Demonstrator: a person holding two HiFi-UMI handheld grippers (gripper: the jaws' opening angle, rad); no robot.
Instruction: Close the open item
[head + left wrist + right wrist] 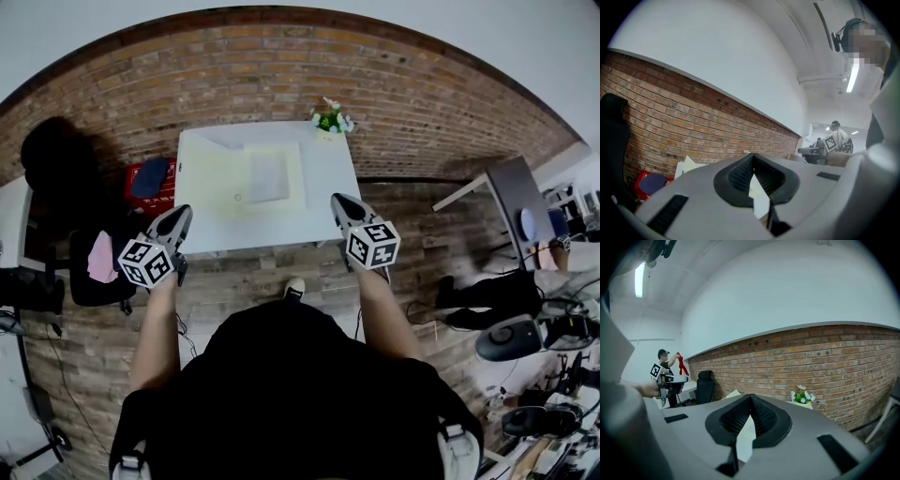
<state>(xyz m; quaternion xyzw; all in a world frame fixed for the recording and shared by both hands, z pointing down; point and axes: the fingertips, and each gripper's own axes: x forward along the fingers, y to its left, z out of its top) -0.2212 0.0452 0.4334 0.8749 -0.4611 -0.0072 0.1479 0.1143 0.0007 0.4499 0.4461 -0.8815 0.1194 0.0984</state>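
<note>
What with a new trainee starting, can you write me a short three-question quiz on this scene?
1. True or false: the left tongs hold something.
2. Where on the table do the flowers stand? A) near left corner B) far right corner C) middle
3. What touches the box now?

Key: 1 false, they are shut and empty. 2 B. 3 Nothing: the left tongs and the right tongs, also shut, are both at the table's near edge, apart from the box.
</note>
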